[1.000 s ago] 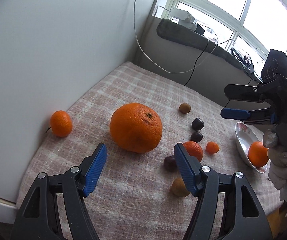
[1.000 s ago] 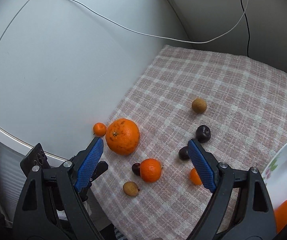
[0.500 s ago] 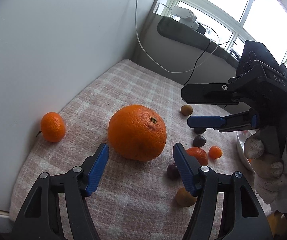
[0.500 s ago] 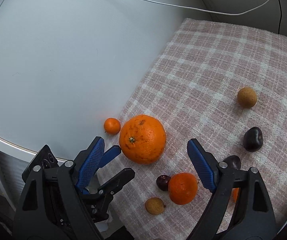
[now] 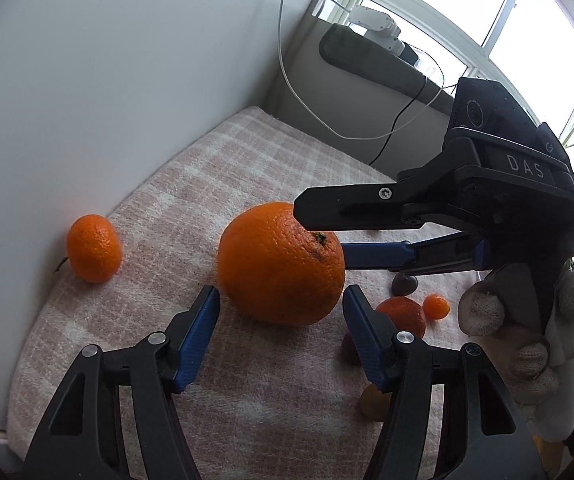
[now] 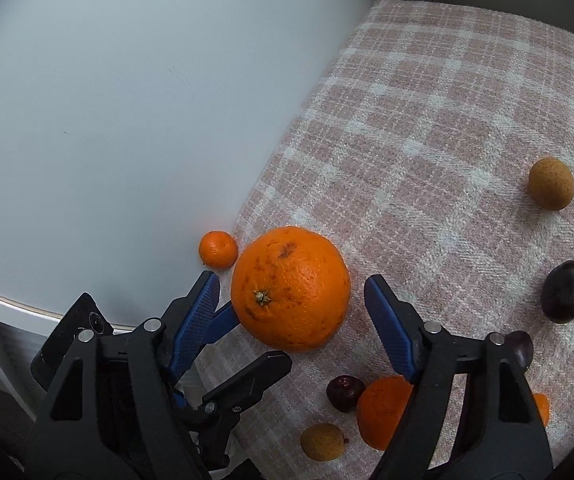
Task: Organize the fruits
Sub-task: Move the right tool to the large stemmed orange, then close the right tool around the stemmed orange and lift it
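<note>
A big orange (image 5: 281,264) sits on the pink checked cloth (image 5: 247,168); it also shows in the right wrist view (image 6: 290,288). My left gripper (image 5: 281,308) is open, its blue pads just short of the orange on either side. My right gripper (image 6: 291,292) is open and straddles the orange from above; in the left wrist view its fingers (image 5: 367,206) reach in from the right. A small mandarin (image 5: 93,248) lies by the white wall, also seen in the right wrist view (image 6: 218,249).
Another mandarin (image 6: 383,412), a tiny orange fruit (image 5: 435,306), two tan longans (image 6: 551,184) (image 6: 322,441) and dark cherries (image 6: 563,292) (image 6: 343,393) lie on the cloth. A white wall (image 5: 107,80) borders the left edge. Cables and a window sill stand behind.
My right gripper has moved left across the table and down over the big orange. My left gripper has crept closer to the orange. Both stay open.
</note>
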{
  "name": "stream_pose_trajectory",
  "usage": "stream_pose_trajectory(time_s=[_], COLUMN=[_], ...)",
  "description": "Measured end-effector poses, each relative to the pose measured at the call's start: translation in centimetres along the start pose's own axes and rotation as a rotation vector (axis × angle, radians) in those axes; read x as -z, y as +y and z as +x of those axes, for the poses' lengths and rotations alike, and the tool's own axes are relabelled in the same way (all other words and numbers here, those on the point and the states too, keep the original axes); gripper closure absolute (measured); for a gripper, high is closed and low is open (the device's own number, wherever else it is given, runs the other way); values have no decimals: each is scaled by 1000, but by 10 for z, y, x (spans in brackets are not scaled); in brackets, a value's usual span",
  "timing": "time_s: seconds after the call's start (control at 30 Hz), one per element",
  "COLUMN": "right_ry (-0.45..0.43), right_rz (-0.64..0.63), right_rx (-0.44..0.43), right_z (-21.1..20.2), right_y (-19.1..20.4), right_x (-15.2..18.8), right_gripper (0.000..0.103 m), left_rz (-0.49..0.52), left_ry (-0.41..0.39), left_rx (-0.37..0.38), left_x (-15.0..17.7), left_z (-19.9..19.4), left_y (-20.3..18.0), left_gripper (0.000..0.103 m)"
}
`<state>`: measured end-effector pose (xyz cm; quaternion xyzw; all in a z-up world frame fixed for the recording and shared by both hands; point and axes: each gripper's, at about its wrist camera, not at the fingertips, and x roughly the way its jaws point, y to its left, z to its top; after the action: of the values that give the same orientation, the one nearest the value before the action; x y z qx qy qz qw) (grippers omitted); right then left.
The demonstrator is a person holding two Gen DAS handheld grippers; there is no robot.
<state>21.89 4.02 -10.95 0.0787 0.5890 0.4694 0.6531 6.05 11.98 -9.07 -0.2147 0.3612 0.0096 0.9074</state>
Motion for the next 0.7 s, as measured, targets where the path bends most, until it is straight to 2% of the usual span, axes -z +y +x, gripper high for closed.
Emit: stream_pose_trajectory(time_s=[0.1, 0.23, 0.7], right_ry=[7, 16, 4], right_rz=[4, 9, -3], right_rx=[-2, 1, 0], right_z=[6, 9, 6], right_y=[-1, -2, -2], right_x=[-1, -2, 3], right_gripper=[30, 35, 38], left_rz=[-7, -6, 15], left_ry=[6, 4, -4], left_rx=[6, 9, 5], left_x=[0, 0, -2], left_z=[2, 3, 1], left_y=[2, 2, -1], left_gripper=[44, 45, 46])
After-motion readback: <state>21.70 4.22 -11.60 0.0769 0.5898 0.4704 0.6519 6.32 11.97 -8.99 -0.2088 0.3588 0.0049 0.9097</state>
